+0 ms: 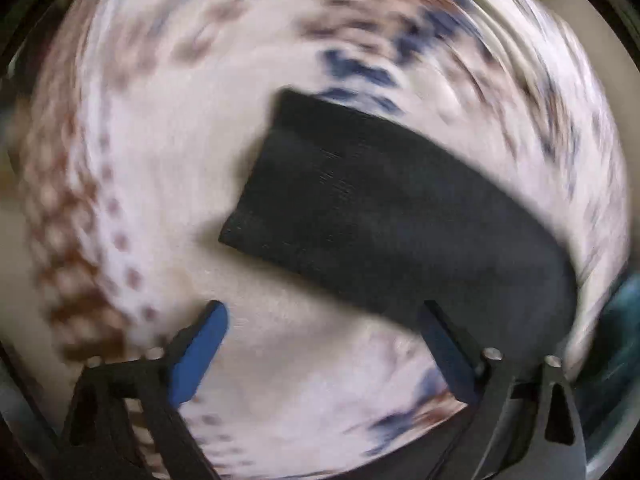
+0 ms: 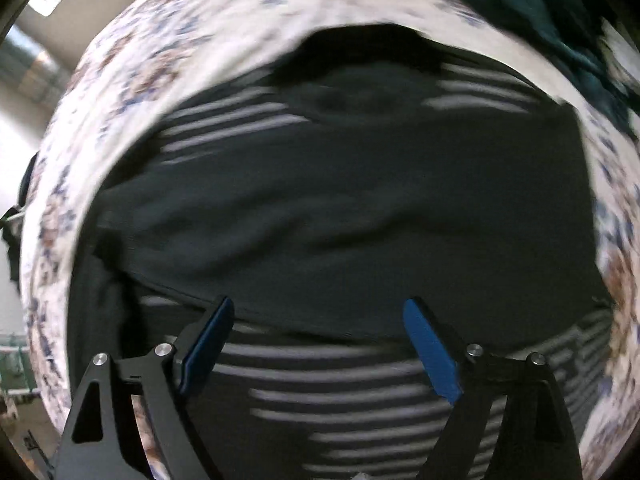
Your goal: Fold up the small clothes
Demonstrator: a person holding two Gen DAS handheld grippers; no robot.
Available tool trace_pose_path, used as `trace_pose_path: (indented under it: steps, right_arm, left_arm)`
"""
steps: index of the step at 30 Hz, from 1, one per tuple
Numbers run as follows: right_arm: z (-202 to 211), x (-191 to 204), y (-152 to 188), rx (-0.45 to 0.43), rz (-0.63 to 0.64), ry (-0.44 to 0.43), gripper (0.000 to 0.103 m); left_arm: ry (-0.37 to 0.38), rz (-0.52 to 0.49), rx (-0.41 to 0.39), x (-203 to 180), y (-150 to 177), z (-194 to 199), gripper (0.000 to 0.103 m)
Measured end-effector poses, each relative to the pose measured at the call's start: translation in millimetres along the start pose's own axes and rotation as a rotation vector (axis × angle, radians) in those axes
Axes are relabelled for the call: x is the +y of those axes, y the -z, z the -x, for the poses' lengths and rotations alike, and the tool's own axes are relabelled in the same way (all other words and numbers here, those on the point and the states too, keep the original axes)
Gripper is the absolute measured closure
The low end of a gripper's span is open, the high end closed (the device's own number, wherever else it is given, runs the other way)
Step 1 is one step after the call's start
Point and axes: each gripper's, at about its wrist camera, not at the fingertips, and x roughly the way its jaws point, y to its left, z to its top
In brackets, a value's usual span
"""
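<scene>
A dark garment with grey stripes [image 2: 340,200] lies spread on a white flowered cloth [image 2: 132,64]. My right gripper [image 2: 320,312] is open just above the garment's near edge, empty. In the left wrist view a dark sleeve or flap of the garment [image 1: 380,208] lies across the flowered cloth [image 1: 168,152]. My left gripper [image 1: 324,312] is open over the cloth, its right finger [image 1: 448,352] beside the dark fabric, empty. Both views are blurred by motion.
A dark teal garment [image 2: 540,12] lies bunched at the far right of the flowered cloth; a bit of it shows in the left wrist view [image 1: 616,320]. The surface's left edge and a room beyond [image 2: 24,120] are at the left.
</scene>
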Motion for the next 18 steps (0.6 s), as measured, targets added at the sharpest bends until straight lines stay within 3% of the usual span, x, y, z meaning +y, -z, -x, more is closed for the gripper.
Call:
trace_pose_path:
  steps: [3, 4, 5, 6, 7, 10, 13, 18]
  right_arm:
    - [-0.9, -34.4, 18.4, -0.002, -0.025, 0.083, 0.015]
    - [-1.1, -44.7, 22.7, 0.003, -0.032, 0.110, 0.015]
    - [-1.8, -53.5, 27.8, 0.012, -0.044, 0.124, 0.015]
    - [-1.8, -57.8, 32.2, 0.017, -0.055, 0.124, 0.015]
    - [-2.1, -63.9, 39.0, 0.024, -0.068, 0.127, 0.015]
    - [0.6, -68.9, 50.0, 0.037, -0.065, 0.143, 0.015]
    - [-0.5, -67.3, 60.1, 0.050, -0.029, 0.186, 0.015]
    - [-2.1, -70.6, 70.1, 0.058, 0.038, 0.275, 0.014]
  left_arm:
    - [0.066, 0.170, -0.013, 14.7, -16.2, -9.3, 0.018]
    - [0.082, 0.220, -0.035, 16.5, -22.2, -10.0, 0.025]
    - [0.075, 0.239, -0.060, 15.2, -26.0, -8.4, 0.048]
    - [0.064, 0.237, -0.086, 12.3, -30.2, -5.9, 0.065]
    - [0.043, 0.227, -0.122, 5.0, -35.5, -1.7, 0.098]
    - [0.023, 0.141, -0.214, -23.8, -43.8, 14.2, 0.098]
    - [-0.028, -0.039, -0.283, -71.7, -43.7, 29.2, 0.099]
    - [-0.045, -0.479, -0.421, -169.2, 15.5, 55.6, 0.099]
